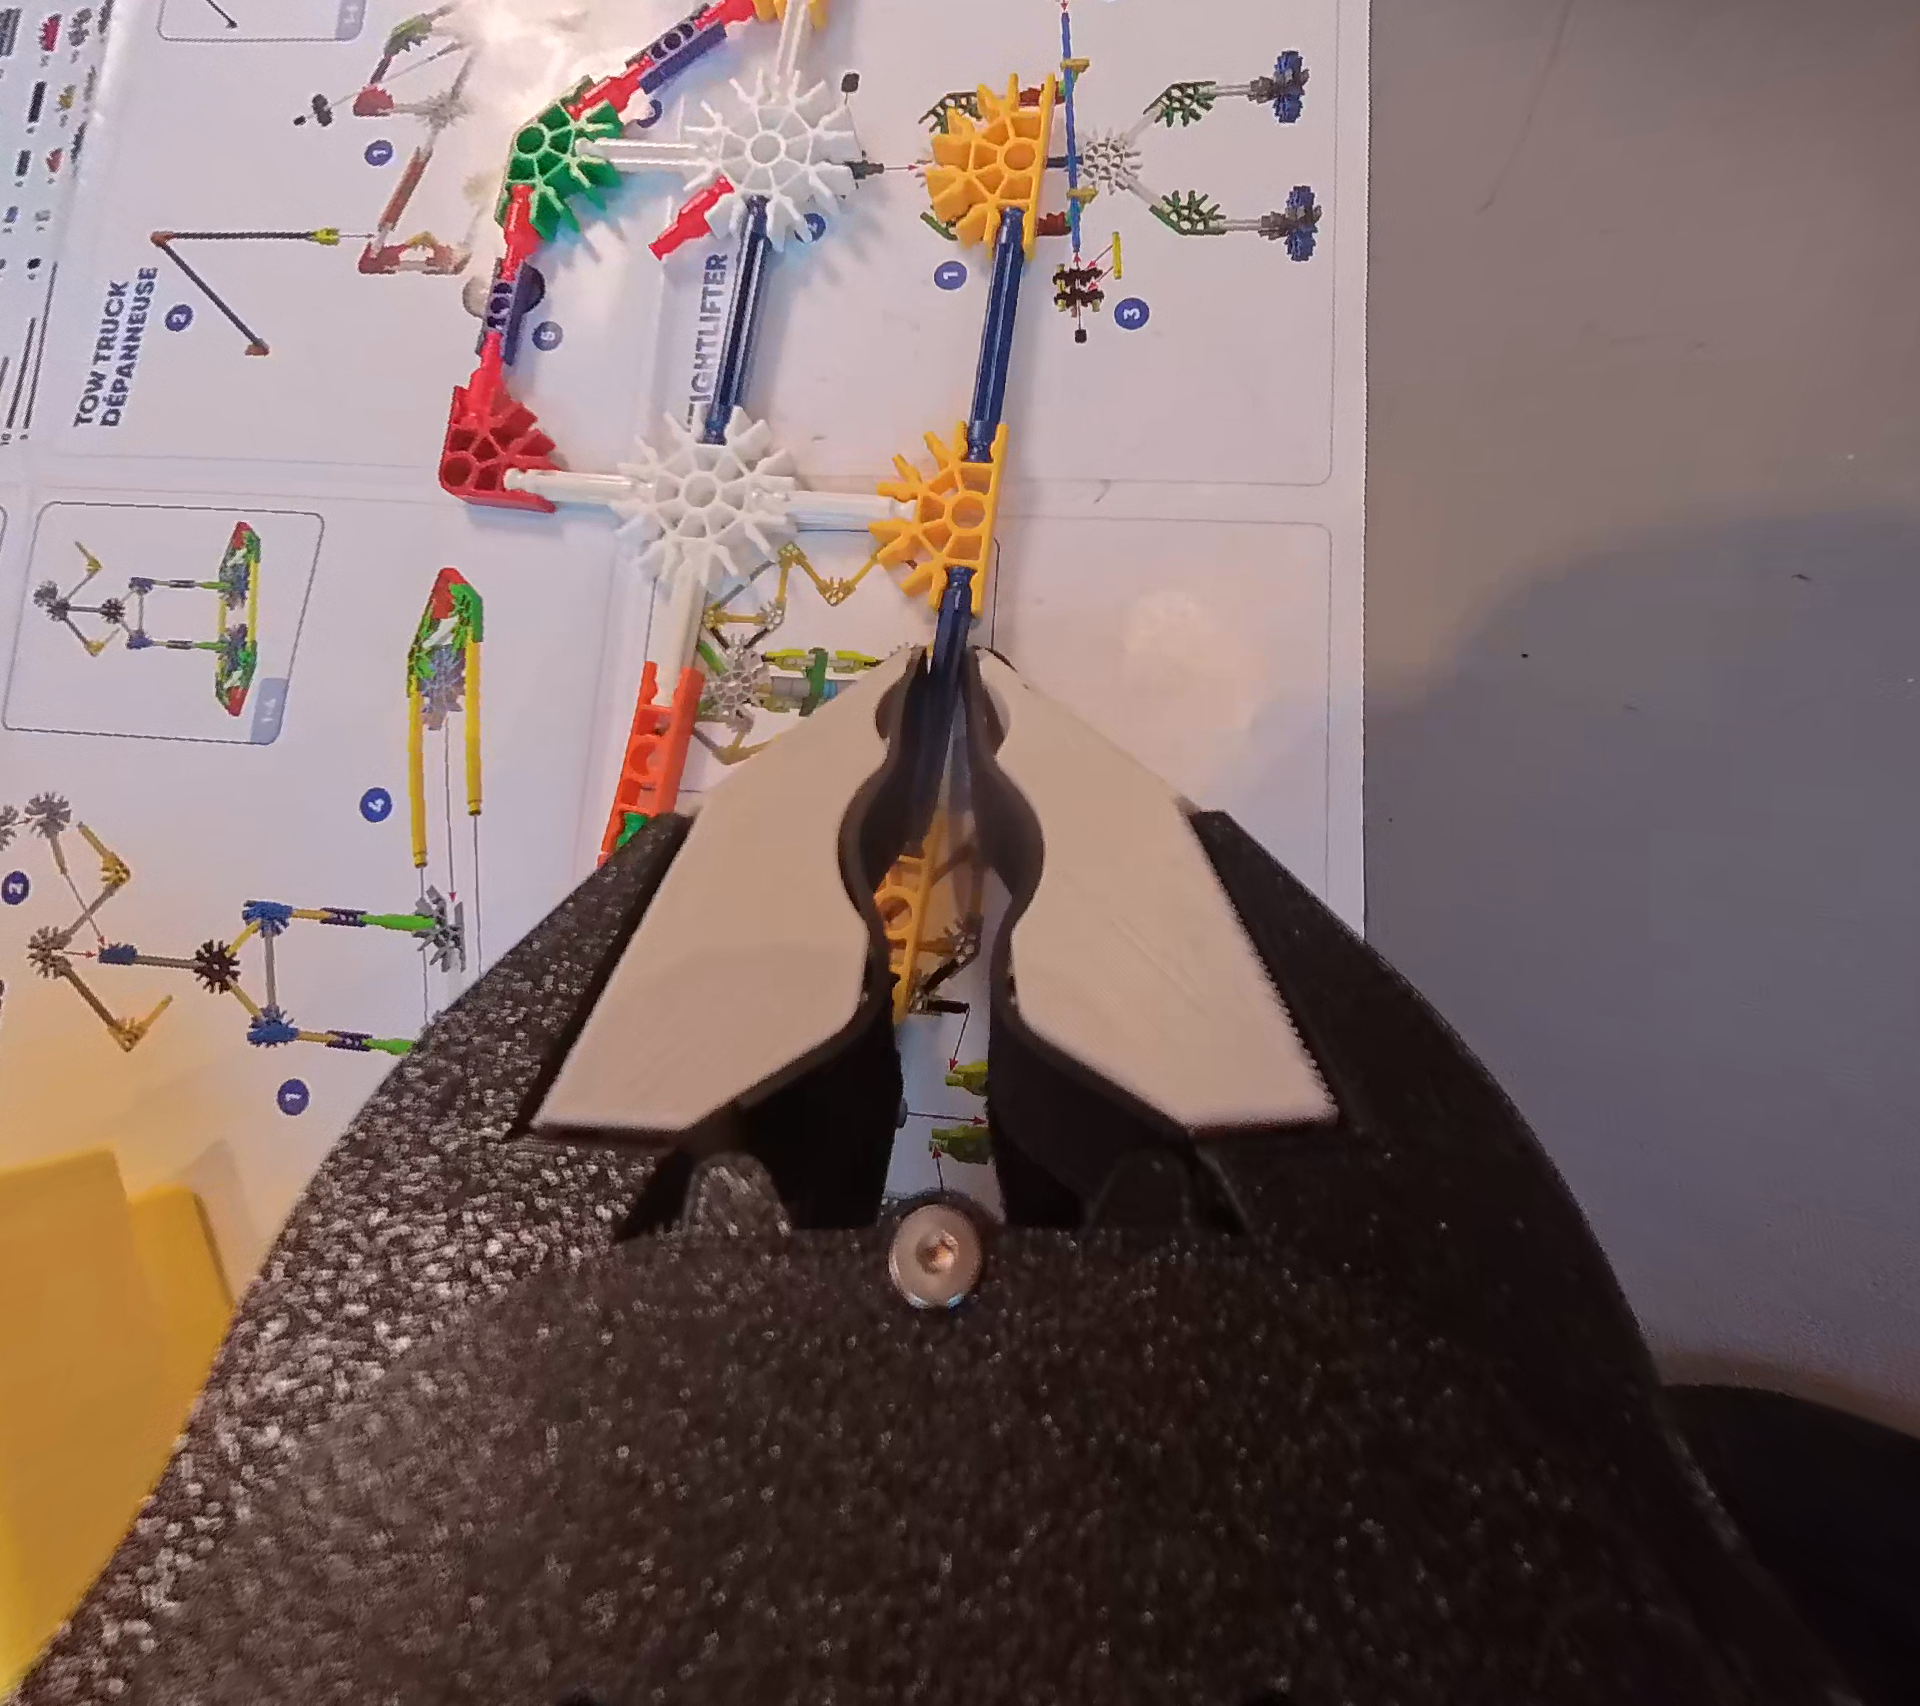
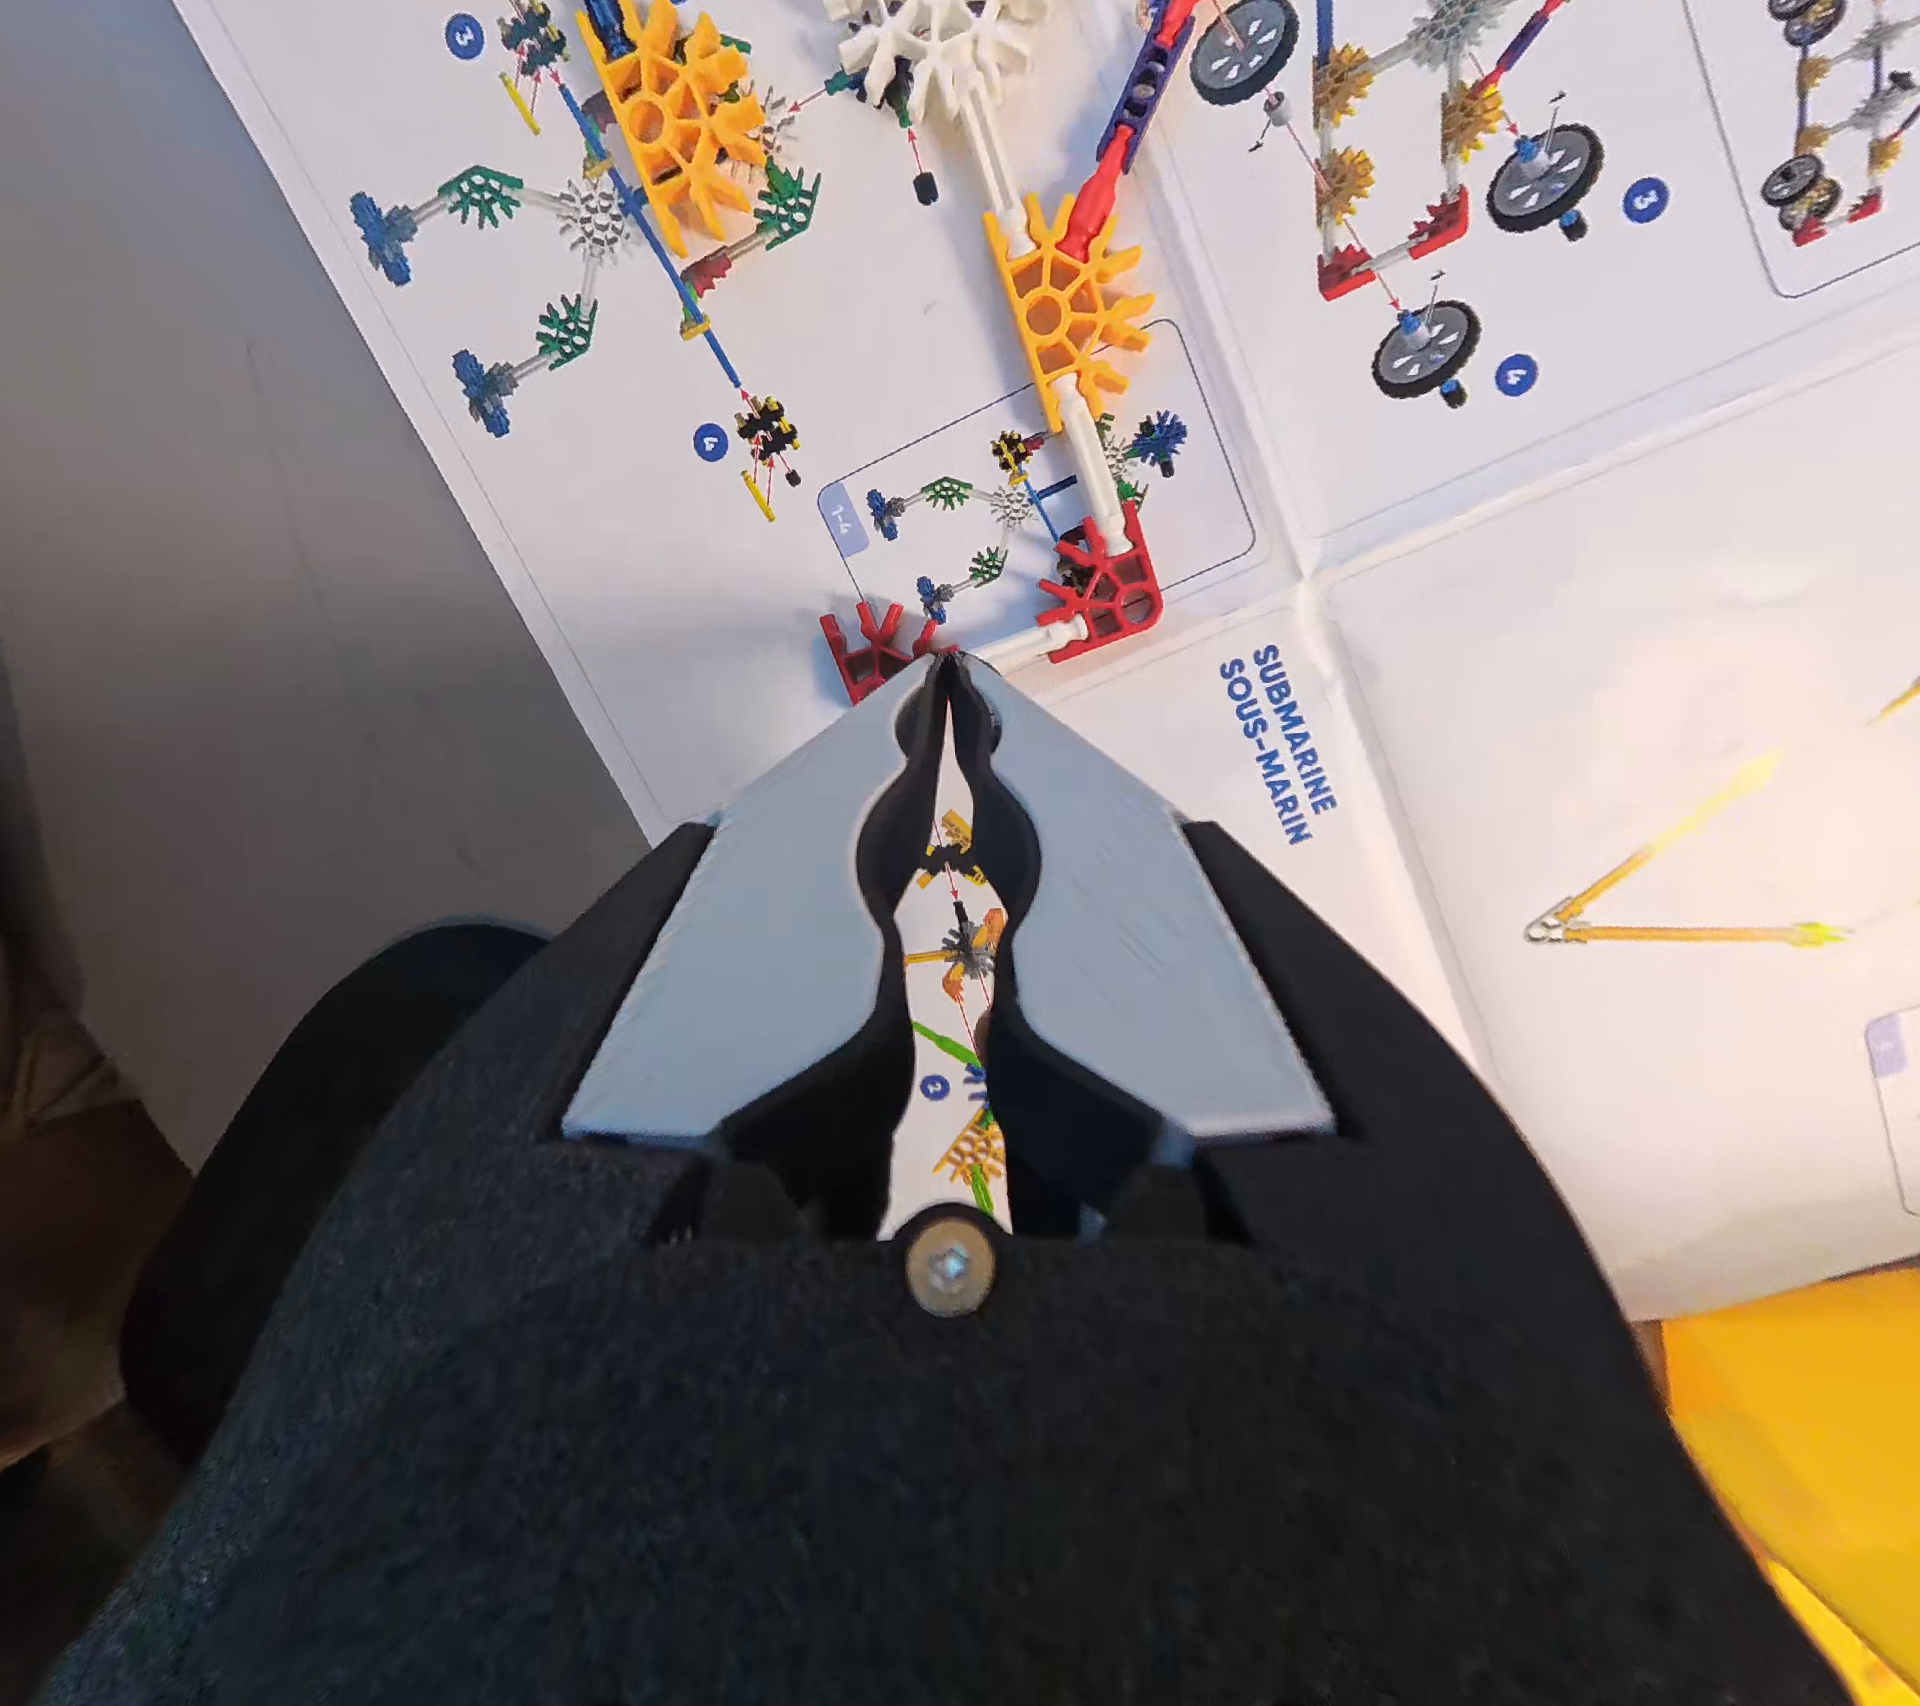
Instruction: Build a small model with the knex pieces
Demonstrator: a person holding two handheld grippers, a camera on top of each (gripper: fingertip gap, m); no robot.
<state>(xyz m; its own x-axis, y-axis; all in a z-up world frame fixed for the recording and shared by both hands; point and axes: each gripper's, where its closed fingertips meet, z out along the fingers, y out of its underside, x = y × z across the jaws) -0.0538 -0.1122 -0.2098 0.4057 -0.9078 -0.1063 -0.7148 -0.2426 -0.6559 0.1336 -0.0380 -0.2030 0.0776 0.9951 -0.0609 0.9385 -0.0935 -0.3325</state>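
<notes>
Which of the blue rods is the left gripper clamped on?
The blue rod running down from the lower yellow connector into the left gripper; the other blue rods lie farther up the model, untouched.

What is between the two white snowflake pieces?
A dark blue rod joins the upper white snowflake piece to the lower one, seen in the left wrist view.
</notes>
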